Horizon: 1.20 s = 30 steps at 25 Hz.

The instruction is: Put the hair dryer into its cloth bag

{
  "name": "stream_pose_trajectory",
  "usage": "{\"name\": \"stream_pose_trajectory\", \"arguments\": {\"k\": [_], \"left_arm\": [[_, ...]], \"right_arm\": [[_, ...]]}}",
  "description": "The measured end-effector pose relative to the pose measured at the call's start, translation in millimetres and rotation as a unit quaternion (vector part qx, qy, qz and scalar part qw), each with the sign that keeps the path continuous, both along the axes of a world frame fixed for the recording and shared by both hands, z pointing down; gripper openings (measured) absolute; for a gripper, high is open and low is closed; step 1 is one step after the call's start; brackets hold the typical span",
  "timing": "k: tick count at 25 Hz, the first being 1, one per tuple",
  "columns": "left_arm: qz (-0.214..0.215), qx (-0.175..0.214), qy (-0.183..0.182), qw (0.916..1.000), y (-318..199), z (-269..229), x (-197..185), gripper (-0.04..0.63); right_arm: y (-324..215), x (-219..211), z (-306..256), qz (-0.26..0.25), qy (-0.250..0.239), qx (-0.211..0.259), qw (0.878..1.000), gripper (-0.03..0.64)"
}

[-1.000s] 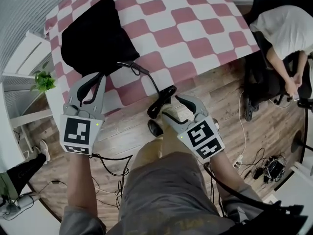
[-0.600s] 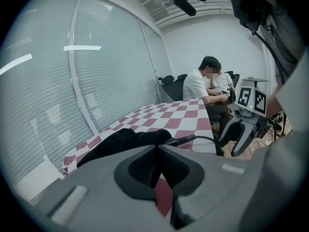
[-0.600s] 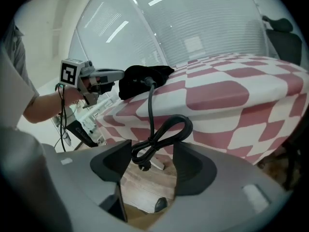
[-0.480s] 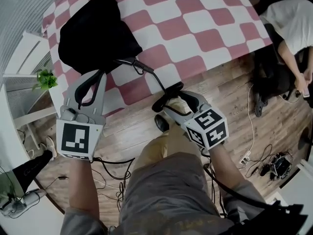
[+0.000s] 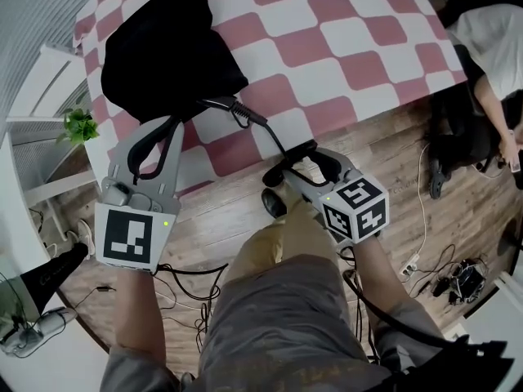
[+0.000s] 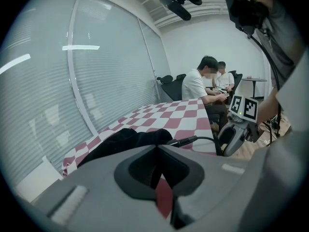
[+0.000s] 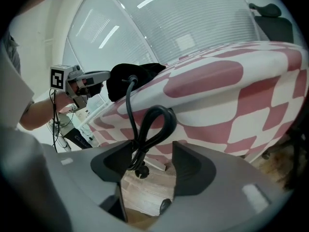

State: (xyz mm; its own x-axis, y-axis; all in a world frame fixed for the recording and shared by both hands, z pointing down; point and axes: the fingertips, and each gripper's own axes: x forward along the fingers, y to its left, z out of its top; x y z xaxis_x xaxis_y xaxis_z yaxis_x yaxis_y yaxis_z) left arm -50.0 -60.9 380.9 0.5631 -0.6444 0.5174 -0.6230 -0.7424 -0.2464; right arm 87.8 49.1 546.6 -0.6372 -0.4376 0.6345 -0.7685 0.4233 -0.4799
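1. Currently dryer unseen; cord (image 5: 245, 117) exits bag (image 5: 163, 55), which lies at table's (image 5: 359, 23) 11 o'clock, so dryer prob. inside.
2. L tongs (image 5: 166, 126): closed at bag hem, appar. pinching it.
3. R tongs (image 5: 286, 172): jaws apart, just been closing; cord loop between, pads not yet pressing.
4. Risk: loop hangs past table edge, 5 o'clock of bag. Weak pinch drops it to floor (image 5: 221, 219); hard tug drags bag off.
5. Room: tabletop bare toward 1–3 o'clock; seated person (image 5: 490, 39) at 2 o'clock, well apart.
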Motion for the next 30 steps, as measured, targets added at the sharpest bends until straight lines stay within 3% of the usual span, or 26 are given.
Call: {"name": "stream_pose_trajectory", "arguments": {"k": [1, 3, 5, 18, 25, 30], "left_arm": [[0.001, 0.0, 0.0, 1.0, 0.3, -0.1, -0.3, 0.012], [0.001, -0.002, 0.0, 1.0, 0.3, 0.1, -0.7, 0.013], [0.0, -0.003, 0.001, 1.0, -0.5, 0.2, -0.8, 0.013], [0.002, -0.01, -0.003, 0.9999, 5.0, -0.9, -11.1, 0.012], [-0.031, -0.011, 0.009, 0.9994, -1.6, -4.7, -28.9, 0.012], [-0.027, -0.015, 0.011, 0.9995, -6.8, -7.0, -30.5, 0.012]], "right_arm": [[-1.1, 1.8, 1.6, 0.004, -0.003, -0.003, 1.0, 0.304], [-3.6, 1.6, 0.3, 0.002, -0.01, 0.0, 1.0, 0.311], [-5.2, -2.5, -3.4, -0.012, -0.012, 0.009, 1.0, 0.248], [25.8, 3.2, -62.6, -0.048, 0.009, -0.005, 0.999, 0.11], [1.2, -19.1, -135.0, -0.102, -0.01, 0.048, 0.994, 0.094], [-27.5, -36.3, -148.8, -0.137, 0.021, 0.067, 0.988, 0.094]]}}
